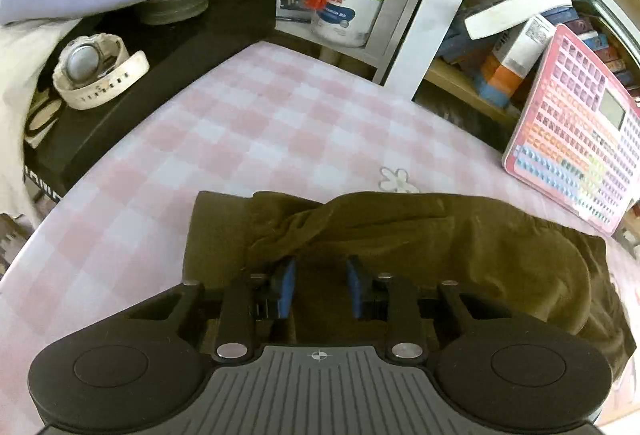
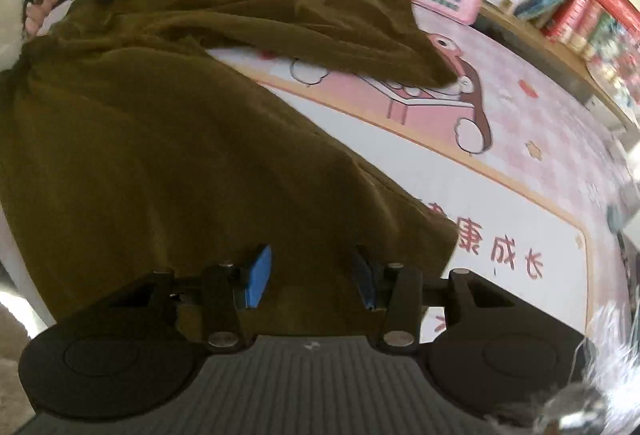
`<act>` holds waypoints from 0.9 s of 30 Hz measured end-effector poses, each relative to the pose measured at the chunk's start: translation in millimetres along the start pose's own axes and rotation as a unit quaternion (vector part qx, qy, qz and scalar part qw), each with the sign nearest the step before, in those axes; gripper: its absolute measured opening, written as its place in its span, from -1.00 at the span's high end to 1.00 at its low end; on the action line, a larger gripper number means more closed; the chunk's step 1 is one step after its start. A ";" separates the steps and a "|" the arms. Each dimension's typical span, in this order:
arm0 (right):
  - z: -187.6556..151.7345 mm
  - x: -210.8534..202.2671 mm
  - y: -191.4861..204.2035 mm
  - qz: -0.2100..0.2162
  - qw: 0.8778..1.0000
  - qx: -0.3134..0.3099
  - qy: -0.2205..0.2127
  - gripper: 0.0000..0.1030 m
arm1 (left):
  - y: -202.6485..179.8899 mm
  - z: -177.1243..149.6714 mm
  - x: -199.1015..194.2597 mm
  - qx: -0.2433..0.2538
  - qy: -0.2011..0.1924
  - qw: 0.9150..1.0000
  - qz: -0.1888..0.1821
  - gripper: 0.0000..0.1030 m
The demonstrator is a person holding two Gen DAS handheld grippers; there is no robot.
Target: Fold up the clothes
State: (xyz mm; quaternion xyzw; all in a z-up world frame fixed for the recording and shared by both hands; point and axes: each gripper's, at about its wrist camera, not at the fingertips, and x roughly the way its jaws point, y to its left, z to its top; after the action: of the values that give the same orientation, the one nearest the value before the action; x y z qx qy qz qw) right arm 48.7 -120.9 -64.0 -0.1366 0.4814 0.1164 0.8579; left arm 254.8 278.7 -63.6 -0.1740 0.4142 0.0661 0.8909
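The left wrist view shows the left gripper (image 1: pixel 320 277) low over an olive-brown garment (image 1: pixel 420 235) that lies bunched on a pink-and-white checked worktop (image 1: pixel 248 123); its blue-padded jaws stand narrowly apart with dark cloth between them, though whether the pads press on it cannot be told. The near edge of the cloth is rolled and twisted into a thick ridge, so the fold looks only begun, not squared. The fabric reads as soft, matte and slightly fuzzy, like fleece or brushed cotton. Beside it stand a black box (image 1: pixel 168 75) carrying a white rubbery wristwatch (image 1: pixel 96 71), and a pink plastic chart board (image 1: pixel 576 139) leaning at the shelf. The right wrist view shows the right gripper (image 2: pixel 312 275) with jaws moderately apart above the garment's (image 2: pixel 160 155) lower corner, nothing pinched between the pads as far as can be seen. Here the cloth spreads wide and rumpled, one long flap (image 2: pixel 320 27) reaching over the glossy printed mat (image 2: pixel 520 175) with its cartoon figure. Smoothing and most folds appear left to do. A hand (image 2: pixel 36 3) grips the other tool at the far corner.
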 end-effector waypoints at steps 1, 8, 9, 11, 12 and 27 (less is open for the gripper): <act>0.0 0.1 0.8 -0.002 1.000 0.003 0.001 0.16 | -2.1 0.9 -1.2 0.011 0.003 1.000 -0.003 0.45; 0.2 -10.1 -1.7 -0.008 0.999 0.035 -0.011 0.15 | 2.7 -10.5 -63.3 0.052 -0.023 0.997 -0.055 0.42; 1.2 -13.3 -5.4 -0.007 0.999 0.045 -0.018 0.15 | 4.5 -16.6 -75.0 0.062 -0.026 0.996 -0.060 0.42; 5.0 -17.3 -13.4 -0.007 0.997 0.071 -0.033 0.15 | 8.8 -33.6 -96.7 0.076 -0.023 0.994 -0.070 0.42; 7.5 -18.3 -18.1 -0.007 0.995 0.086 -0.041 0.18 | 11.0 -43.9 -107.2 0.083 -0.019 0.994 -0.075 0.42; 17.0 2.3 -64.2 0.005 0.975 0.218 -0.031 0.69 | 35.6 -121.6 -141.7 0.099 0.011 0.995 -0.015 0.42</act>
State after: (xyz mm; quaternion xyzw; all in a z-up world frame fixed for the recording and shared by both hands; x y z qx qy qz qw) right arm 84.6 -175.0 -49.6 0.0601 0.4693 0.0169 0.8808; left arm 66.6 271.2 -37.4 -0.0916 0.4258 0.0096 0.9001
